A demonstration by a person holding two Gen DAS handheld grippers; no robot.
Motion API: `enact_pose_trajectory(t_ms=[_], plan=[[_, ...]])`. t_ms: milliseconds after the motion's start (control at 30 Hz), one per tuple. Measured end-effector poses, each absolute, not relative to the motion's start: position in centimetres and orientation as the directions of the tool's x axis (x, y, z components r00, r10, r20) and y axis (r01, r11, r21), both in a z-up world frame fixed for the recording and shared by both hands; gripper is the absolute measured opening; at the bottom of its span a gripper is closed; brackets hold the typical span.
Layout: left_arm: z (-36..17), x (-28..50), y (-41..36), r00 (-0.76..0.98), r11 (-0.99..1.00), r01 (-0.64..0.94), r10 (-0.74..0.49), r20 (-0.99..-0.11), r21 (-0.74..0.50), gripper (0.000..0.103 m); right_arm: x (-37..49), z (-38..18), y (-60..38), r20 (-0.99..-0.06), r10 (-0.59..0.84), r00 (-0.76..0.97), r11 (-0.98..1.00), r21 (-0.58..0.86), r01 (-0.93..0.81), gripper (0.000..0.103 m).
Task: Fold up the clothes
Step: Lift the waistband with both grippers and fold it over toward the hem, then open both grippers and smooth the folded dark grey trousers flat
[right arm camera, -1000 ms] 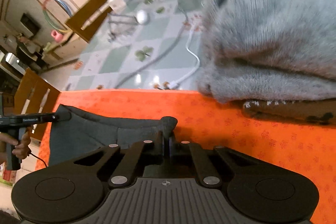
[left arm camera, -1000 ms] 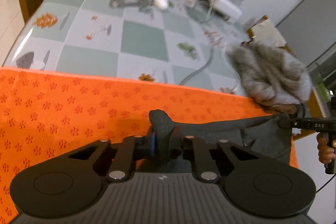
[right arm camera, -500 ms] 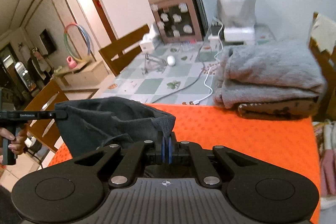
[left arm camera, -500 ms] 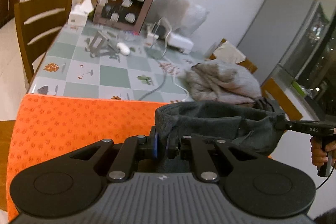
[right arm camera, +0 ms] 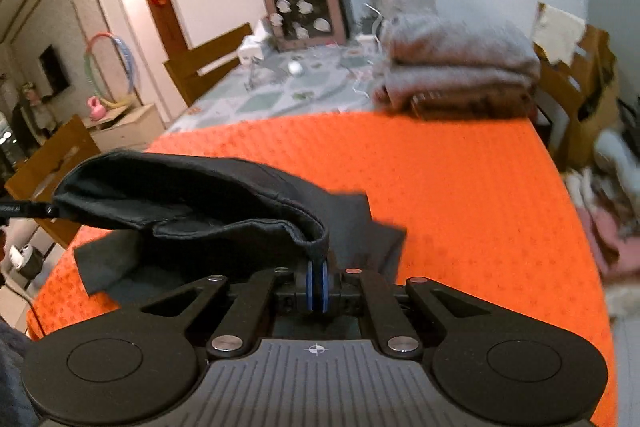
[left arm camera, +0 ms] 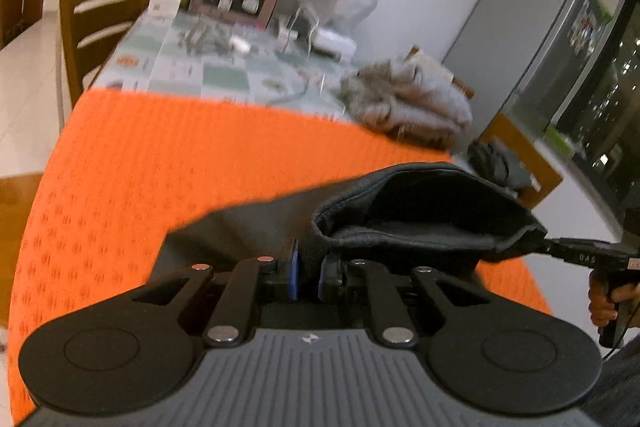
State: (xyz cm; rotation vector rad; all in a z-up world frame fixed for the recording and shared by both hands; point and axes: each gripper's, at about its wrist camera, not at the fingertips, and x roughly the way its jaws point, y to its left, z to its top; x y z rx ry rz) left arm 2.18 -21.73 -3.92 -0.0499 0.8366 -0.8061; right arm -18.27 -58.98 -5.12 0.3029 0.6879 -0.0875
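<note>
Left gripper (left arm camera: 307, 277): fingers slightly parted, blue pads showing a gap; the dark grey fabric garment (left arm camera: 420, 215) lies right at the tips, but whether cloth is pinched between them cannot be told from this view. In the right wrist view the garment's left corner looks drawn taut toward the left gripper's tip (right arm camera: 48, 209), which suggests a hold. The garment hangs as a lifted, open-mouthed fold between the two grippers, its lower part spread on the orange woven mat (left arm camera: 160, 163) covering the near end of the tabletop (left arm camera: 224, 79). Right gripper (right arm camera: 317, 287): fingers closed nearly together on a hemmed edge of the garment, cloth visibly clamped between the blue pads. Further right and back, a folded grey fleece blanket (right arm camera: 456, 63) sits at the mat's far edge, well apart from the work. Judgement: mid-fold, one edge raised and being carried over the rest of the garment. The next move likely calls for both grippers travelling together, keeping the edge taut and level, laying it down aligned with the part on the mat, then releasing. Frames are motion-blurred.
</note>
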Motion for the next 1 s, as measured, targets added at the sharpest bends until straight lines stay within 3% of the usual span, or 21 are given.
enact_pose_trajectory(t_ms=[333,500,667,767,900,1000], plan=[[-6.5,0.8,-18.9,0.288,0.690,0.608,-0.653,-0.700,-0.394,0.021,-21.1,-7.5,-57.8,-0.736,-0.001,0.677,0.938,0.234,0.255,0.015],[-5.2,0.6,-17.6,0.248,0.654,0.595,-0.702,-0.668,-0.467,0.039,-21.6,-5.3,-58.4,-0.725,0.018,0.689,0.932,0.262,0.252,0.017],[-2.7,1.9,-18.3,0.262,0.627,0.588,-0.745,-0.613,-0.511,0.052,-20.3,-3.3,-59.1,-0.699,0.012,0.715,0.923,0.282,0.261,0.032],[-2.3,2.9,-19.7,0.283,0.635,0.593,-0.740,-0.611,-0.495,0.053,-18.7,-2.8,-59.3,-0.691,0.018,0.723,0.922,0.291,0.255,0.034],[-3.2,3.7,-22.5,0.268,0.635,0.613,-0.727,-0.632,-0.471,0.053,-16.0,-3.0,-59.3,-0.689,0.030,0.724,0.931,0.282,0.230,0.045],[-3.9,4.2,-24.6,0.253,0.632,0.628,-0.717,-0.650,-0.453,0.053,-14.3,-3.8,-58.7,-0.698,0.022,0.716,0.949,0.240,0.205,0.044]])
